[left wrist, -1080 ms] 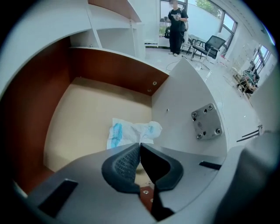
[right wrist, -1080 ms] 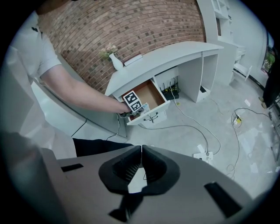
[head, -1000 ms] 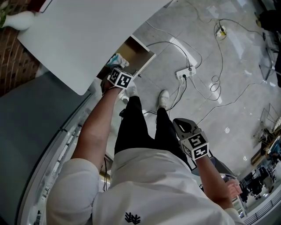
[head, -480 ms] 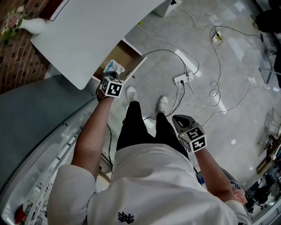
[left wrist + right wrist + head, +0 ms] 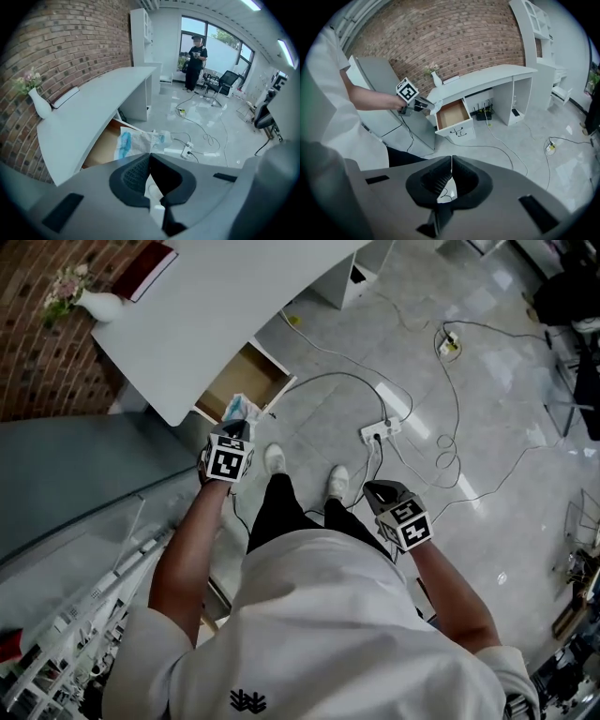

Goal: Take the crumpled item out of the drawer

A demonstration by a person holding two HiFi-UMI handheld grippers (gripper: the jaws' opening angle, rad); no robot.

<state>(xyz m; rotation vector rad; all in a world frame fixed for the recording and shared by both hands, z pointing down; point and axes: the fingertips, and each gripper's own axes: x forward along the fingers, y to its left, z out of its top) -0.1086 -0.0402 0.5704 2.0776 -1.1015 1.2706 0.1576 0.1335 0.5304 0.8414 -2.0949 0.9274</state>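
My left gripper (image 5: 234, 430) is shut on the crumpled white and blue item (image 5: 240, 409), which hangs just in front of the open drawer (image 5: 246, 374) under the white desk. In the left gripper view the item (image 5: 137, 140) spreads out beyond the closed jaws of the left gripper (image 5: 150, 158), with the drawer's brown inside (image 5: 101, 147) behind it. My right gripper (image 5: 382, 492) stays low by the person's right side, shut with nothing in it. Its own view shows the right gripper (image 5: 451, 164), the drawer (image 5: 452, 115) and the left gripper (image 5: 423, 105) far off.
A white desk (image 5: 216, 306) carries a vase of flowers (image 5: 98, 304). A power strip (image 5: 378, 430) and loose cables (image 5: 450, 418) lie on the grey floor. A grey cabinet (image 5: 66, 474) stands at the left. Another person (image 5: 194, 63) stands far off by the window.
My left gripper has drawn back from the drawer with the crumpled item, which now hangs outside it. The head camera has risen and shifted. The right gripper has barely moved.
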